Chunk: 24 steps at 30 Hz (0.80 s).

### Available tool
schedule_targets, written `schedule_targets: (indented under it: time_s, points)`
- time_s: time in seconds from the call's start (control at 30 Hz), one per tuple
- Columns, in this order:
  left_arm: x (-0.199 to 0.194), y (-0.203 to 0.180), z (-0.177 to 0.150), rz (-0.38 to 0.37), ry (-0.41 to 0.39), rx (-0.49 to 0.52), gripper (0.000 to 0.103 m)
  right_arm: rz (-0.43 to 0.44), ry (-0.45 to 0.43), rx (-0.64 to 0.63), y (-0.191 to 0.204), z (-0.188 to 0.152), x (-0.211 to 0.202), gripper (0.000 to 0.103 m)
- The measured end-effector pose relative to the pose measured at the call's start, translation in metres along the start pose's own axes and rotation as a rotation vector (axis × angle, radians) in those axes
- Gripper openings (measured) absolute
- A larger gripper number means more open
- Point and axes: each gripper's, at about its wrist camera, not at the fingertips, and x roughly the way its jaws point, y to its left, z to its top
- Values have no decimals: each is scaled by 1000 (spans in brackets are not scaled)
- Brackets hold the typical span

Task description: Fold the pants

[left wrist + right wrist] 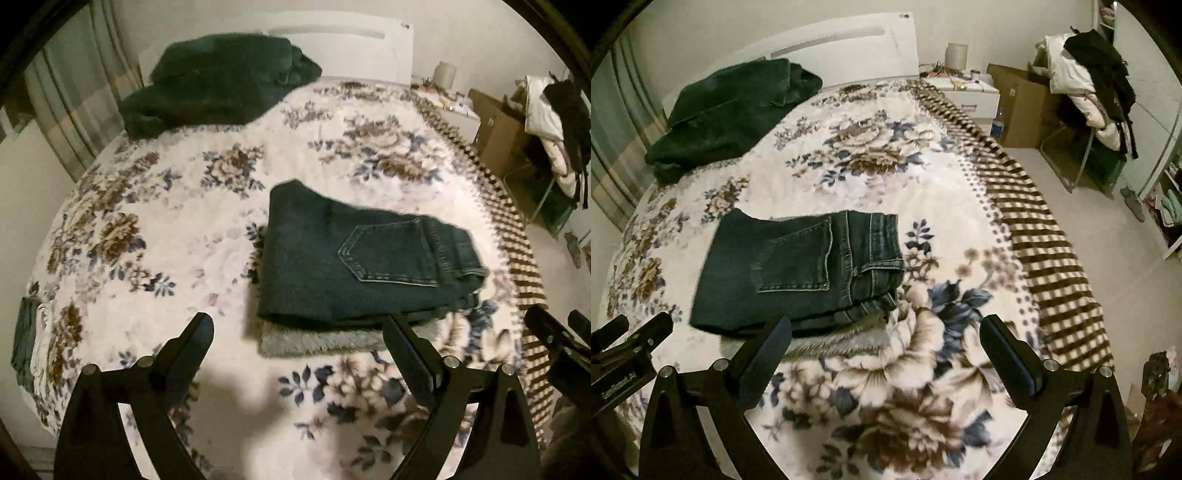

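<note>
Dark blue jeans (325, 266) lie folded into a compact rectangle on the floral bed cover, back pocket up, waistband to the right. They also show in the right wrist view (783, 269). A grey fuzzy item (321, 341) lies under their near edge, also seen in the right wrist view (834, 343). My left gripper (299, 325) is open and empty, just short of the jeans' near edge. My right gripper (886, 325) is open and empty, near the jeans' right front corner. The right gripper shows at the edge of the left wrist view (554, 332).
A dark green blanket pile (214, 88) lies at the bed's head. The floral bed cover (886, 177) has a checked border (1052, 258) at the right edge. A nightstand (971, 96), cardboard box (1023, 103) and a chair with clothes (1089, 92) stand right.
</note>
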Motion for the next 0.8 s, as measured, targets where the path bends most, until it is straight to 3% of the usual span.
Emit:
schedule_targets:
  time_s: [0.53, 0.8]
  points:
    - [-257, -18, -45, -8, -189, -1, 94, 4, -209, -81, -19, -37, -297, 103]
    - [-350, -17, -80, -22, -230, -49, 94, 12, -283, -138, -24, -70, -417, 103]
